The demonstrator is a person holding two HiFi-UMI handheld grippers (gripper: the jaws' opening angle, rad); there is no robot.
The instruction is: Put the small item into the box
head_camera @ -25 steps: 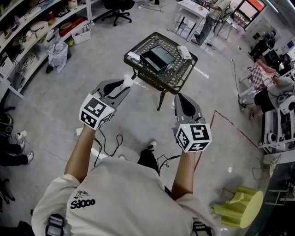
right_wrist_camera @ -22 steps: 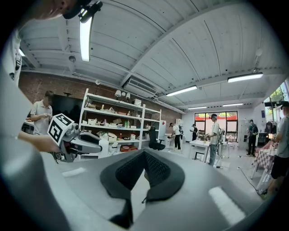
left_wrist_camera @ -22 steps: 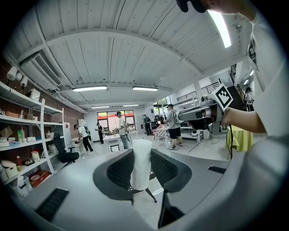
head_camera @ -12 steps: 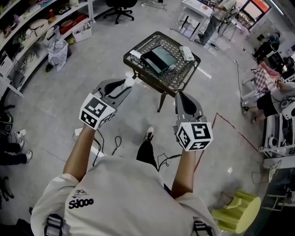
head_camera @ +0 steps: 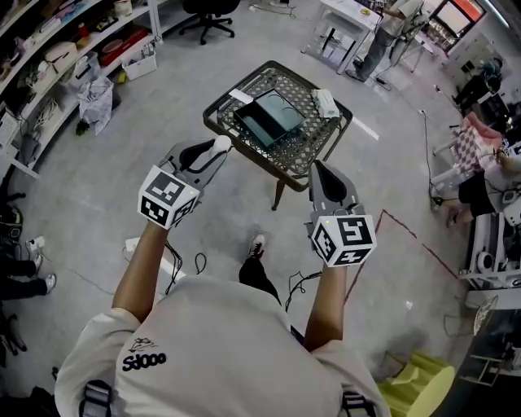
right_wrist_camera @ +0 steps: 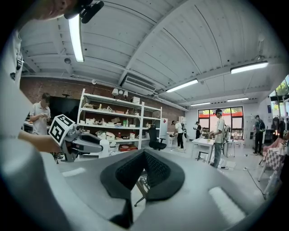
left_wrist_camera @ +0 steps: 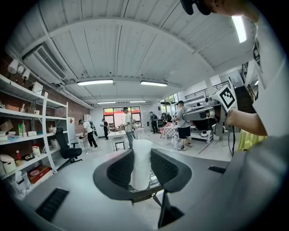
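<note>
My left gripper [head_camera: 216, 150] is held up in front of the person, shut on a small white cylindrical item [head_camera: 221, 143]. In the left gripper view the item [left_wrist_camera: 141, 169] stands upright between the two dark pads [left_wrist_camera: 121, 169]. My right gripper [head_camera: 318, 169] is level with it on the right, its jaws shut with nothing between them [right_wrist_camera: 144, 154]. Ahead stands a wire-mesh table [head_camera: 313, 138] bearing a dark open box [head_camera: 269, 119]. Both grippers are short of the table, above the floor. Two white things [head_camera: 326, 102] [head_camera: 241, 96] lie on the mesh beside the box.
Shelving with goods [head_camera: 49, 57] runs along the left wall and an office chair [head_camera: 207, 10] stands at the back. People sit and stand at the right [head_camera: 480, 171]. A red tape line [head_camera: 407, 232], floor cables [head_camera: 183, 265] and a yellow stool [head_camera: 419, 387] lie nearby.
The table has come closer and shifted left in the head view as the person steps forward. Both grippers keep their pose, the left one still gripping the white item.
</note>
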